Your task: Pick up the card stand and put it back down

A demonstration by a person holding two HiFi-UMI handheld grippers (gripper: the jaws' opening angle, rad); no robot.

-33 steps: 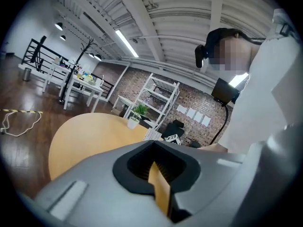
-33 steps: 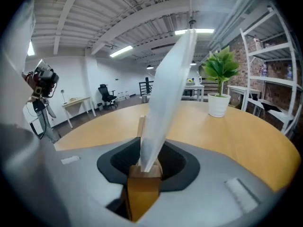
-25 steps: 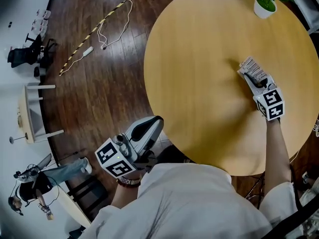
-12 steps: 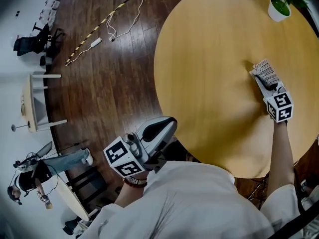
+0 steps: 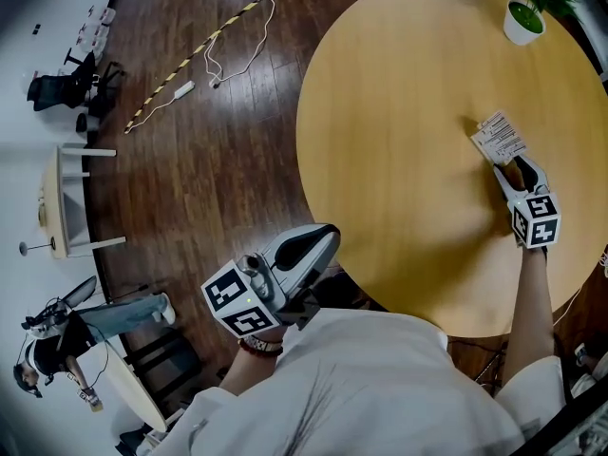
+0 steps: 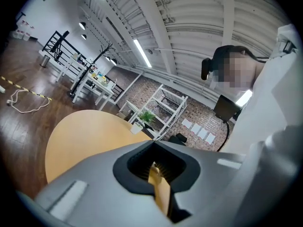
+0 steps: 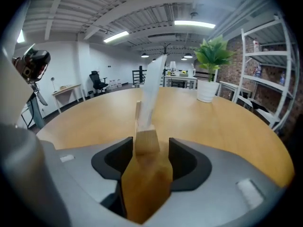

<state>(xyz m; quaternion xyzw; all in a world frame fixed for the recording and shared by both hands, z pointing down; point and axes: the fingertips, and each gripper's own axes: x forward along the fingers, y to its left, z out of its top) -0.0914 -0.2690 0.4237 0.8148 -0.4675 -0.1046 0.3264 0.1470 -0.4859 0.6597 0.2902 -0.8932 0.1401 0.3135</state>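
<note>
Round wooden table [image 5: 399, 160] in a loft office: card stand [image 5: 501, 139] back on the tabletop

The stand rests upright near the table's right edge, its wooden base between the jaws of the right gripper [image 5: 516, 169], which have just been opening and stand clear of it on both sides. The left gripper [image 5: 328, 236] hangs off the table's near edge over the dark floor [image 5: 209, 160], jaws pressed together on nothing. A potted plant [image 5: 525, 17] sits at the far rim.
</note>
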